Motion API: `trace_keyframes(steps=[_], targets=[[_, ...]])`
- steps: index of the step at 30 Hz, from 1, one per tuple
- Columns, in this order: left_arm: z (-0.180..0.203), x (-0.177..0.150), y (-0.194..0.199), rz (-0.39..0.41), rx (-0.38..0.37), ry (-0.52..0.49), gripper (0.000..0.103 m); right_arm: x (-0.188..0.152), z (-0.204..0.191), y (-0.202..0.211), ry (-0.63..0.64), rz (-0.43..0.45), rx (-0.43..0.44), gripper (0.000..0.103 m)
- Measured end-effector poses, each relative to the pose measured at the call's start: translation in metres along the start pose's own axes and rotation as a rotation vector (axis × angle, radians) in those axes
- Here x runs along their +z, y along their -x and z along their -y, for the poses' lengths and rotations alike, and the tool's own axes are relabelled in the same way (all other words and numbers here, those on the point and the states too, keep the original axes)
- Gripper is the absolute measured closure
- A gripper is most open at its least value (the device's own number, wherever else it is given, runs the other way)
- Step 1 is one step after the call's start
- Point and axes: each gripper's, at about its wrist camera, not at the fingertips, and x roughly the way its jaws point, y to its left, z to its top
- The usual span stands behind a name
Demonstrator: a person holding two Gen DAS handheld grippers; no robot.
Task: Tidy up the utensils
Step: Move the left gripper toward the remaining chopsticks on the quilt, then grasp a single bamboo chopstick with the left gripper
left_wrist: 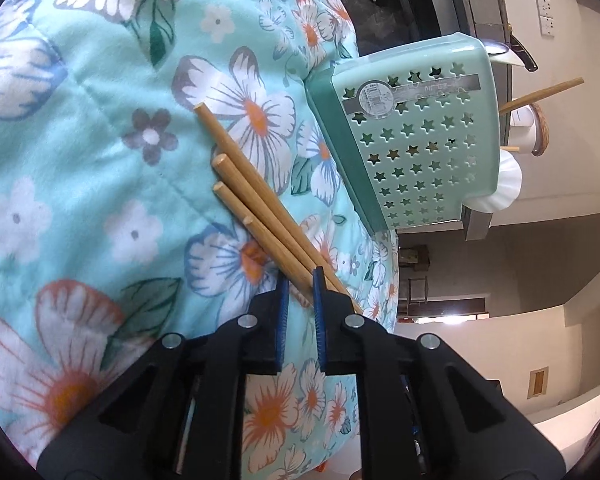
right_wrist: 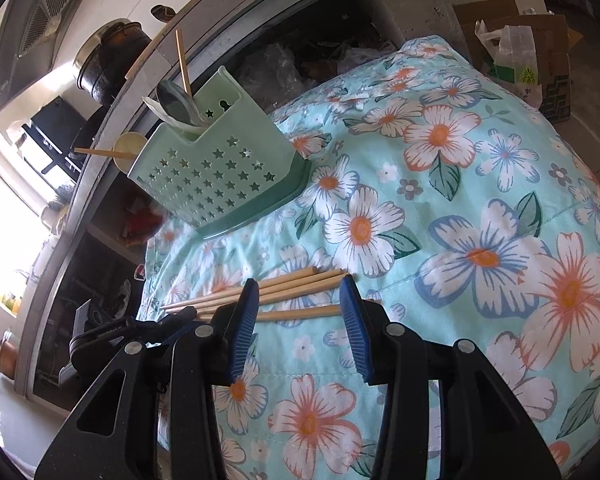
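Note:
Several wooden chopsticks point(left_wrist: 256, 196) lie side by side on a floral cloth point(left_wrist: 100, 160). My left gripper point(left_wrist: 300, 280) is at their near ends, its blue pads narrowly apart with one chopstick between them. In the right wrist view the chopsticks point(right_wrist: 292, 284) lie crosswise just beyond my right gripper point(right_wrist: 298, 294), which is open and empty above them. The left gripper point(right_wrist: 176, 318) shows at their left ends. A mint-green utensil holder point(right_wrist: 220, 176) with star holes stands behind, holding a spoon and a chopstick; it also shows in the left wrist view point(left_wrist: 412, 140).
The cloth point(right_wrist: 460, 220) covers a rounded, padded surface. A grey counter edge point(right_wrist: 112, 128) with a dark pot point(right_wrist: 108, 60) runs behind the holder. A cardboard box with a plastic bag point(right_wrist: 516, 56) sits at the far right.

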Motion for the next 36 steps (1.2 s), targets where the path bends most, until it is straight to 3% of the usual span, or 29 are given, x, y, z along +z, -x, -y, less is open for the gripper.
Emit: trace_keyframes(steps=[10, 15, 19, 22, 29, 34, 36], targets=[[-0.007, -0.007, 0.039, 0.011, 0.083, -0.055, 0.091, -0.002, 0.002, 0.002, -0.013, -0.001, 0.024, 0.062], [0.0, -0.011, 0.045, 0.008, 0.17, -0.177, 0.086, -0.003, 0.003, 0.002, -0.016, 0.001, 0.028, 0.062], [0.02, -0.022, 0.053, 0.048, 0.295, -0.396, 0.079, -0.003, 0.006, 0.002, -0.016, -0.001, 0.025, 0.062], [0.044, -0.038, 0.053, 0.053, 0.375, -0.654, 0.079, -0.002, 0.007, 0.003, -0.015, 0.0, 0.023, 0.062], [0.084, -0.068, 0.021, -0.06, 0.381, -1.039, 0.079, -0.002, 0.009, 0.005, -0.02, 0.003, 0.022, 0.062], [0.1, -0.09, -0.023, -0.229, 0.383, -1.298, 0.078, -0.002, 0.011, 0.005, -0.018, -0.002, 0.016, 0.062], [0.104, -0.098, -0.037, -0.261, 0.397, -1.405, 0.078, -0.002, 0.012, 0.007, -0.017, 0.001, 0.015, 0.062]])
